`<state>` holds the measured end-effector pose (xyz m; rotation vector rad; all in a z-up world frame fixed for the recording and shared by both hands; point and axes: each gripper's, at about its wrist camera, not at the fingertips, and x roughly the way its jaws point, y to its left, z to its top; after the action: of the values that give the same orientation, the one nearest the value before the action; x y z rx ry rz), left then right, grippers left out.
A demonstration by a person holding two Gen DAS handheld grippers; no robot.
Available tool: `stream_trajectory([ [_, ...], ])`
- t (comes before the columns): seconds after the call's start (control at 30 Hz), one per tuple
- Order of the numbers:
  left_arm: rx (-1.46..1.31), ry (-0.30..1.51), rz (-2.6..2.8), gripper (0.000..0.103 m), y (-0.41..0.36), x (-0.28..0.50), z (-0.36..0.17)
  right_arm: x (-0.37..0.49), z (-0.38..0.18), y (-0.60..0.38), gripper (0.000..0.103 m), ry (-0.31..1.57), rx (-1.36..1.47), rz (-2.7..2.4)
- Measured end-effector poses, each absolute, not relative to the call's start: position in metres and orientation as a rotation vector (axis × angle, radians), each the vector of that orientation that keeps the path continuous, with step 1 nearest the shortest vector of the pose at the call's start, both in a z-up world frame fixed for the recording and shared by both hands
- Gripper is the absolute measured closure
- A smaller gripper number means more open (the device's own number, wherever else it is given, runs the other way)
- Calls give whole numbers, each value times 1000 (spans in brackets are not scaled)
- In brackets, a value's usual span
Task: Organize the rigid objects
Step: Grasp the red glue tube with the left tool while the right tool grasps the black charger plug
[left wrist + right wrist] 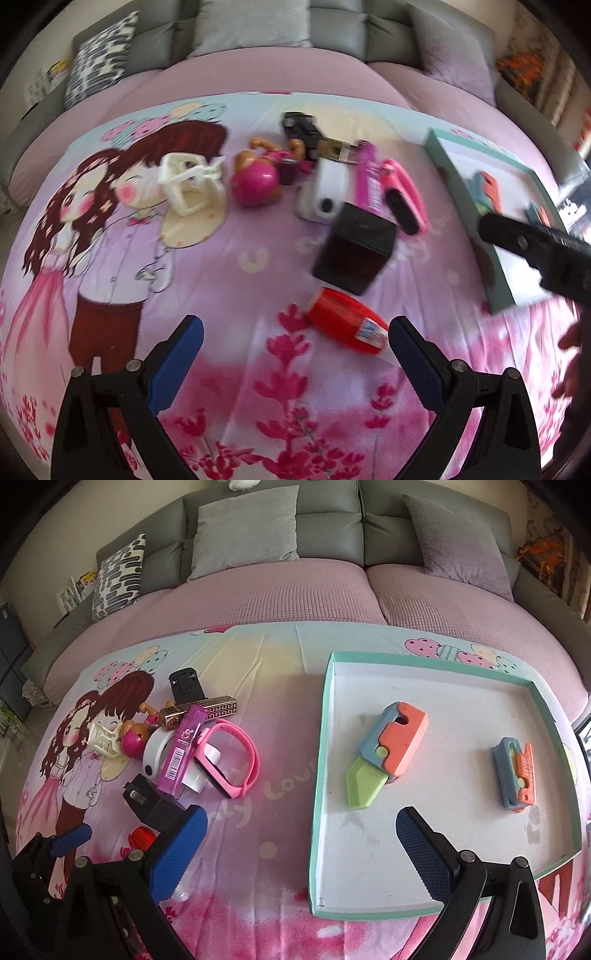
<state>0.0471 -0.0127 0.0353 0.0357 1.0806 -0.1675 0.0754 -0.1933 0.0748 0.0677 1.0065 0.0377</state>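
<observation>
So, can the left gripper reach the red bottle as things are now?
Probably yes. The left gripper is open, and the red bottle lies just ahead by its right finger, uncovered; the black box sits beyond it.

Left of the shallow mint-rimmed cardboard tray [320, 775], bare printed bedsheet [280, 738] leaves passage; further left, the pink rubber wristwatch [236, 760] and black plastic cube [352, 251] crowd it.
</observation>
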Motion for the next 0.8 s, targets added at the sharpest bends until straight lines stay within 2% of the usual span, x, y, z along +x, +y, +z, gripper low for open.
stream_trajectory([
  [0.13, 153, 1084, -240, 3, -36, 41, 29, 75, 74, -199, 0, 1011, 84, 27],
  [0.43, 232, 1116, -277, 3, -51, 38, 14, 75, 70, -199, 0, 1025, 86, 36],
  [0.8, 150, 1116, -227, 3, -31, 50, 13, 76, 66, -199, 0, 1043, 78, 36],
])
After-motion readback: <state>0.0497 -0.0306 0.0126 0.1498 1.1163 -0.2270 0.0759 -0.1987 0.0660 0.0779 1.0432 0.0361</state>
